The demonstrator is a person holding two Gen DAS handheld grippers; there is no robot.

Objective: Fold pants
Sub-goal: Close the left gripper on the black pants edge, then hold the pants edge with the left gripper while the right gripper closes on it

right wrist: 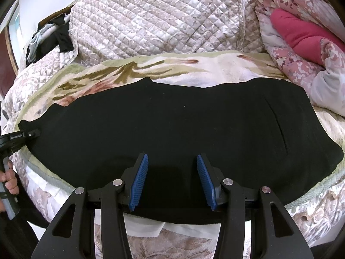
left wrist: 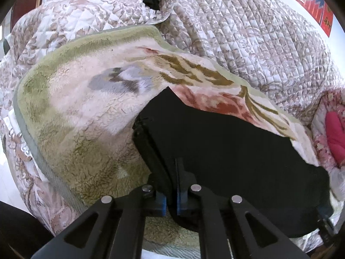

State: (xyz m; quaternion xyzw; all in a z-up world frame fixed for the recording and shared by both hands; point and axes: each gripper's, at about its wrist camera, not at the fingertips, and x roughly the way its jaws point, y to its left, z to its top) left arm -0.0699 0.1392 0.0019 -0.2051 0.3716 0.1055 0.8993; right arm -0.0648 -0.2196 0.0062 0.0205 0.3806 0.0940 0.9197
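I read my left gripper (left wrist: 171,185) as clenched on the hem end of the black pants (right wrist: 172,125), cloth pinched between its blue pads; my right gripper (right wrist: 172,179) stands released, jaws apart above the near edge of the pants, gripping nothing; the pants lie flat across the fleece blanket (left wrist: 86,112), ahead of both tongs; quilted bedspread (right wrist: 161,21) beyond.

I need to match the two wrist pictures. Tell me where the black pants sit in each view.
Left wrist view: black pants fill the lower right, one edge between the shut left tongs.
Right wrist view: black pants span the middle, beyond the open right tongs.
Shared landmark: the red pillow.
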